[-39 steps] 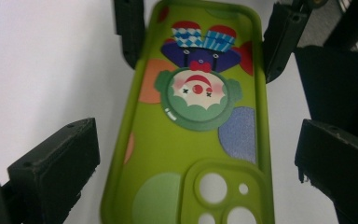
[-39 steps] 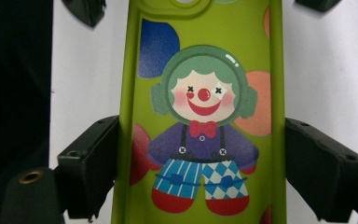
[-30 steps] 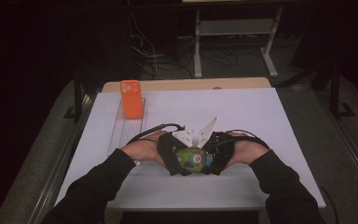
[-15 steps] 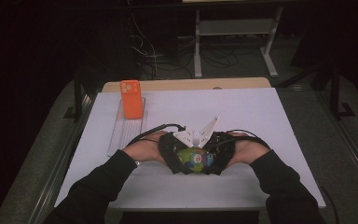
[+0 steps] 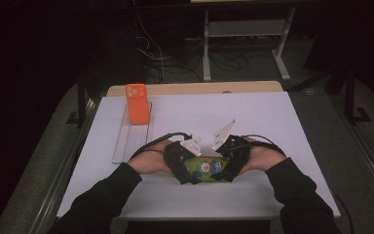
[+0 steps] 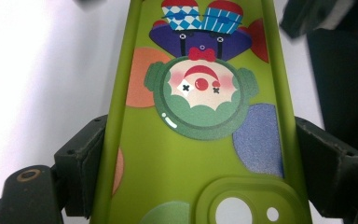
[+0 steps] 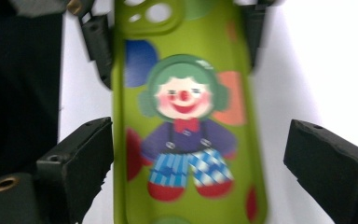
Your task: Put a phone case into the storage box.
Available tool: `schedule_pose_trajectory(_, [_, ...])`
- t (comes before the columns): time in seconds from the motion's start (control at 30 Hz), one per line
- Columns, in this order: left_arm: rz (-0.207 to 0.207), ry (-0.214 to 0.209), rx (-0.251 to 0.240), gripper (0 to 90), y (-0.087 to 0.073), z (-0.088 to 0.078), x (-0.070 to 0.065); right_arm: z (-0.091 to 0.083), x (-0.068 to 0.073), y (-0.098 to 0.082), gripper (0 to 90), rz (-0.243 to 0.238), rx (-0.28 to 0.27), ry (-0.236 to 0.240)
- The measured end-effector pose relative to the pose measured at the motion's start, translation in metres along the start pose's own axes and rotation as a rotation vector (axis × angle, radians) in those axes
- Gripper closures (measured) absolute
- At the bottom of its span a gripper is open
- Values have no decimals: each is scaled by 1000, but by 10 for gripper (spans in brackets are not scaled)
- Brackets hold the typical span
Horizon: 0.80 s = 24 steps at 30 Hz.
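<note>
Person's sleeves came in from the bottom edge of the high view, both hands meeting at lower centre of the frame over the white counter (image 5: 272, 122).

Left gripper (image 5: 187, 170) sat just left of centre, right gripper (image 5: 229, 168) just right of it, facing each other with the green case (image 5: 205, 168) lying flat between them. A grey plate stood up on top of each gripper.

Left gripper view: the fingers (image 6: 81, 163) were clenched on the case (image 6: 168, 168), one pad on each long edge, at the camera-cutout end. They had just closed onto it. The clown print read upside down, its feet toward the top of the frame. White counter at left, dark shape of the other gripper at upper right.

Right gripper view: the fingers (image 7: 81, 161) stood released, spread wide at either side of the case (image 7: 186, 140). The left one was close by the case edge; whether it touched I couldn't tell. The right one was clearly apart, with white counter showing in the gap. They had just opened a bit further. The clown read upright, cutouts at the top of the frame, where the left gripper's fingers (image 7: 98, 44) pinched the far end. Picture slightly blurred.

Farther back in the high view, left of centre: a clear tray (image 5: 126, 146) lay lengthwise on the counter, with an orange case (image 5: 138, 103) on its far end. Beyond the counter's far edge the room was dark, with cables on the floor and a desk frame (image 5: 246, 44) at upper centre.
</note>
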<state>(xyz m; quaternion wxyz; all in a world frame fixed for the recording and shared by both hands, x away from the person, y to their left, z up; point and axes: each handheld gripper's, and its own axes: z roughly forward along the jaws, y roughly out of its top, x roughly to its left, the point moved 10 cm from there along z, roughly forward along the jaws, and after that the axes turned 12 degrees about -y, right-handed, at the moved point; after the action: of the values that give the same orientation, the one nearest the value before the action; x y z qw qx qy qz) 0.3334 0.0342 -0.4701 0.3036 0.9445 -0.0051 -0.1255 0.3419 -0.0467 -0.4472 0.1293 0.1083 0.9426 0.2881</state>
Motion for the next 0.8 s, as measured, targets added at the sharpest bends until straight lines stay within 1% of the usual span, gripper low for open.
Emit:
schedule_pose_trajectory(0.03, [-10, 6, -2, 151, -1, 0, 1, -3, -4, -1, 76, 13, -13, -17])
schedule_pose_trajectory(0.07, [-18, 9, -10, 151, -1, -1, 1, -5, -6, -3, 76, 37, -22, -23])
schedule_pose_trajectory(0.1, [-35, 16, -20, 151, -1, -1, 1, -7, -7, -4, 76, 63, -28, -23])
schedule_pose_trajectory(0.13, [-44, 23, -24, 151, -1, -2, 2, -8, -8, -7, 76, 80, -28, -29])
schedule_pose_trajectory(0.17, [-67, 30, -35, 151, -1, -2, 2, -9, -10, -9, 76, 90, -29, -36])
schedule_pose_trajectory(0.23, [-104, 63, -42, 150, -2, -5, 6, -12, -14, -14, 76, 125, -33, -58])
schedule_pose_trajectory(0.27, [-119, 69, -45, 151, -2, -6, 7, -14, -16, -16, 77, 141, -37, -64])
schedule_pose_trajectory(0.3, [-128, 86, -57, 151, -2, -6, 8, -16, -17, -18, 78, 157, -35, -73])
schedule_pose_trajectory(0.37, [-148, 98, -59, 151, -4, -8, 10, -19, -20, -23, 79, 196, -42, -93])
schedule_pose_trajectory(0.4, [-164, 114, -63, 151, -5, -8, 12, -19, -21, -24, 77, 209, -43, -96])
schedule_pose_trajectory(0.43, [-175, 124, -71, 151, -5, -8, 13, -21, -20, -26, 76, 265, -39, -103])
schedule_pose_trajectory(0.47, [-191, 138, -75, 151, -6, -9, 15, -22, -21, -27, 75, 282, -44, -109])
schedule_pose_trajectory(0.5, [-206, 159, -82, 151, -7, -10, 17, -22, -24, -29, 69, 303, -49, -127])
schedule_pose_trajectory(0.53, [-216, 168, -93, 151, -7, -10, 18, -23, -26, -31, 69, 339, -58, -139])
schedule_pose_trajectory(0.57, [-226, 171, -96, 151, -8, -11, 19, -23, -26, -32, 69, 378, -68, -137])
schedule_pose_trajectory(0.6, [-244, 179, -103, 151, -8, -10, 20, -23, -27, -35, 73, 398, -64, -148])
schedule_pose_trajectory(0.67, [-260, 201, -102, 151, -11, -11, 23, -23, -31, -39, 80, 425, -74, -184])
schedule_pose_trajectory(0.7, [-281, 204, -105, 151, -12, -12, 23, -23, -33, -41, 95, 439, -84, -197])
schedule_pose_trajectory(0.73, [-285, 210, -110, 151, -13, -12, 25, -22, -33, -44, 94, 459, -92, -212])
schedule_pose_trajectory(0.77, [-299, 212, -130, 151, -13, -12, 25, -22, -33, -46, 95, 466, -94, -226])
schedule_pose_trajectory(0.8, [-298, 208, -123, 150, -14, -13, 25, -21, -31, -49, 90, 488, -86, -226])
